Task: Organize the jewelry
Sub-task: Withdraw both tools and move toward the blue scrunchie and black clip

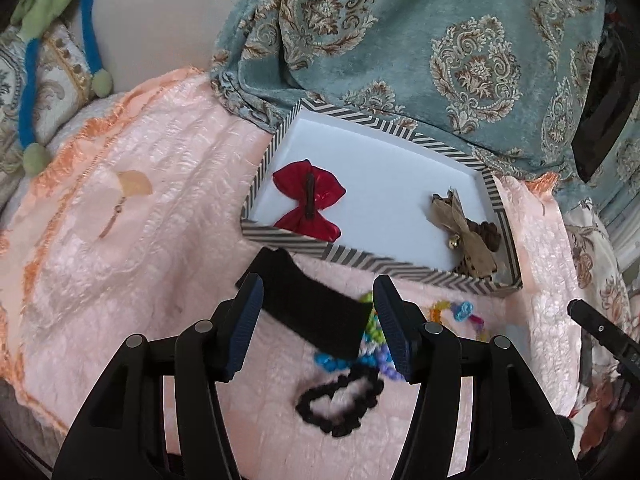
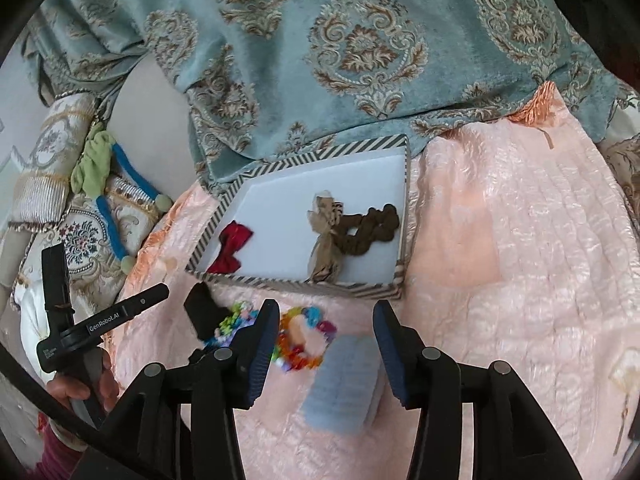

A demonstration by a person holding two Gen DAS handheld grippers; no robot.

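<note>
while both grippers hang above the pink quilted bedspread, the striped tray sits at twelve o'clock of them, its far edge tucked under the blue damask cloth. inside the tray, a red bow lies at nine o'clock against the left wall, and a tan ribbon bow with a small gold bell lies at three o'clock, touching a brown scrunchie near the right wall.

the left gripper has its blue-padded tongs apart, with nothing pressed between them. below the gap lies a black rectangular piece, just short of the tray's near wall; it overlaps a multicoloured beaded bracelet. a black scrunchie lies at six o'clock of that, on the bedspread.

the right gripper also has its tongs apart and clamps nothing. a bright bead bracelet in orange, red, blue and pink lies just beside its left pad, and a pale blue ridged piece, blurred, lies on the bedspread between the pads and touches neither.

at nine o'clock in the right wrist view, a hand grips the handle of the left gripper. a green and blue fabric cord lies on the patterned cushions at ten o'clock.
</note>
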